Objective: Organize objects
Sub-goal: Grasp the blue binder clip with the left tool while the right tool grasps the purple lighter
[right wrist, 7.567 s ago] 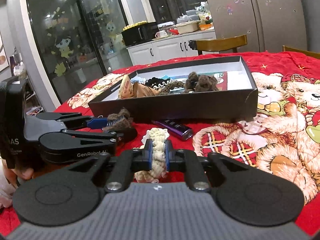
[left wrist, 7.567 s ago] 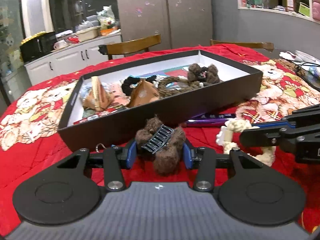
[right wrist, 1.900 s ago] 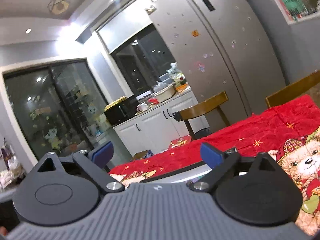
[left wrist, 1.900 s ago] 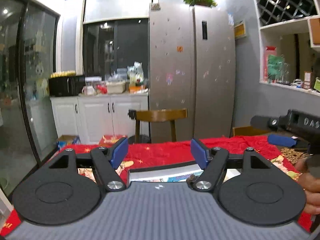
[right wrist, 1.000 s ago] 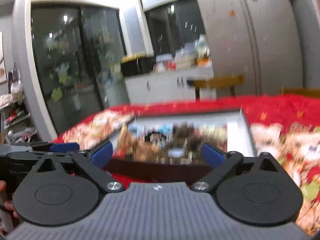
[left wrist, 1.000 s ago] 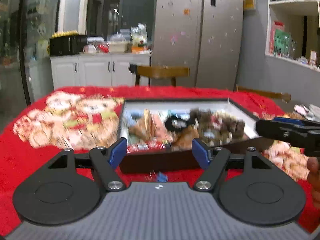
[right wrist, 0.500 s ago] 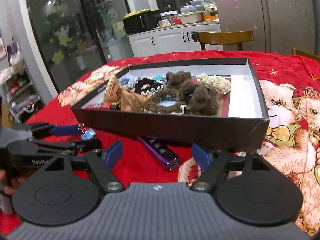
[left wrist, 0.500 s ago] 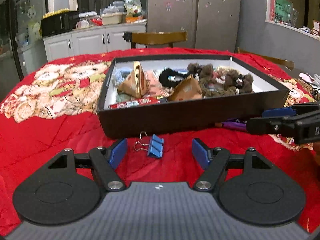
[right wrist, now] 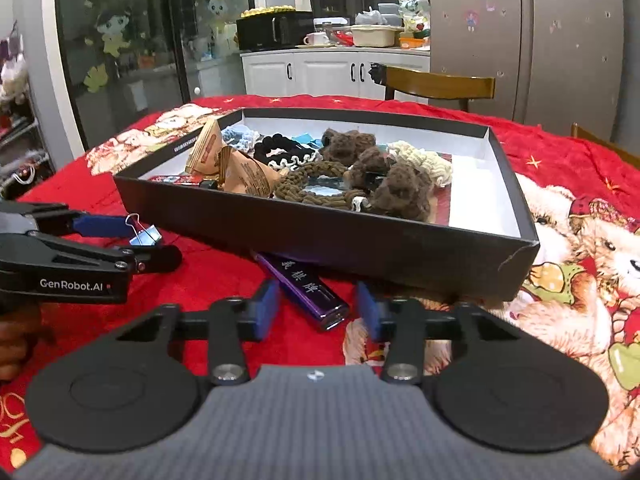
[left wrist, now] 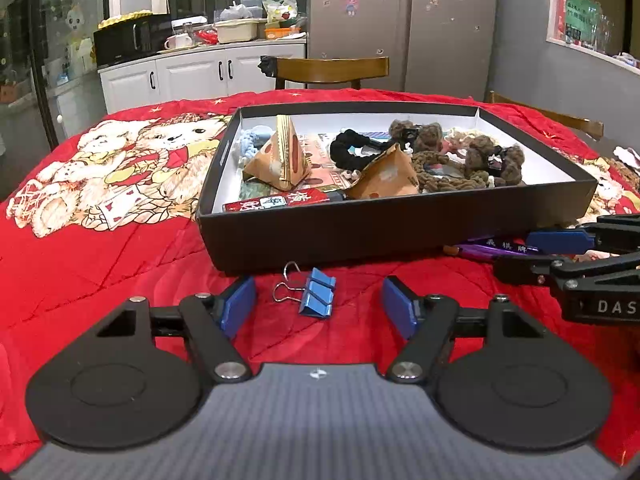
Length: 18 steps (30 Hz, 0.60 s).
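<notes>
A: Since half a second ago both tools have sunk closer to the red quilted cloth with teddy-bear prints (left wrist: 120,240), and the right gripper (right wrist: 318,312) has narrowed a lot around the glossy purple rectangular case with pale lettering (right wrist: 306,286)

B: Is it gripping the case yet?

A: No. Its jaws are closing with the near end of the case between them, but there are gaps on both sides, so nothing is held. The far end of the case is tucked against the front wall of the shallow black cardboard box with a white lining (right wrist: 400,248)

B: And the left gripper (left wrist: 318,306)?

A: Its jaws are closing slightly but stand wide and empty. The small blue metal binder clip with wire handles (left wrist: 314,292) lies on the cloth between the blue pads (left wrist: 238,306), touching neither, just in front of the box

B: What could go wrong?

A: The case lies at a slant to the right pads, so I think they may catch only a corner and twist it out or push it under the box wall. The clip is low and hard; a squeeze coming too high could pinch only the wire handles and flip it. The two tools are also near each other, so lifting together risks a bump
</notes>
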{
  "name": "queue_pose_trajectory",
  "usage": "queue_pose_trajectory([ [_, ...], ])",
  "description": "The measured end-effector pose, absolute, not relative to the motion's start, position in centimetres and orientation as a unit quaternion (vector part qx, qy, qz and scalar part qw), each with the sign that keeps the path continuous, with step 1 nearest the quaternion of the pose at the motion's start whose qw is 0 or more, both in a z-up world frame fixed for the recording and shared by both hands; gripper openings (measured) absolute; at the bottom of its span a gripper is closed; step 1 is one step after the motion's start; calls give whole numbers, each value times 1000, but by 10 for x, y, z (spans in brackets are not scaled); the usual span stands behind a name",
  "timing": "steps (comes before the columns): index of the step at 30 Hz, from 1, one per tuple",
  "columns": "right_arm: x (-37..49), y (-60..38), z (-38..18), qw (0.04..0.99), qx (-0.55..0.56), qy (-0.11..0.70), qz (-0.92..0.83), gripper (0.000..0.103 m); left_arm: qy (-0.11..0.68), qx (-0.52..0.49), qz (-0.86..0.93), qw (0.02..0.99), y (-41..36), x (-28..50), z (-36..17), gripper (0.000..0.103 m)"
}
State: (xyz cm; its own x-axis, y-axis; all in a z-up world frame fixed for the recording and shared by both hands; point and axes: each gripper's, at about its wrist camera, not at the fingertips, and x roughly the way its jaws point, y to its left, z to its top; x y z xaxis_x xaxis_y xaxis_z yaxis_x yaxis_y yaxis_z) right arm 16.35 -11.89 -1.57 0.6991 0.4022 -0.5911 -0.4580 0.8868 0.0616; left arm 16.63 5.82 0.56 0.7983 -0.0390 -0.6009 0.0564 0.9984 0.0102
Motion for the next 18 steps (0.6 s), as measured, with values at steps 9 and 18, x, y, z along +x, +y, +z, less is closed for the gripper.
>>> queue_pose_trajectory([
  [9, 157, -114, -14, 922, -66, 303, 233, 37, 310, 13, -22, 951, 57, 162, 5, 40],
  [18, 149, -109, -13, 916, -64, 300, 259, 26, 308, 21, -17, 951, 54, 159, 5, 40],
])
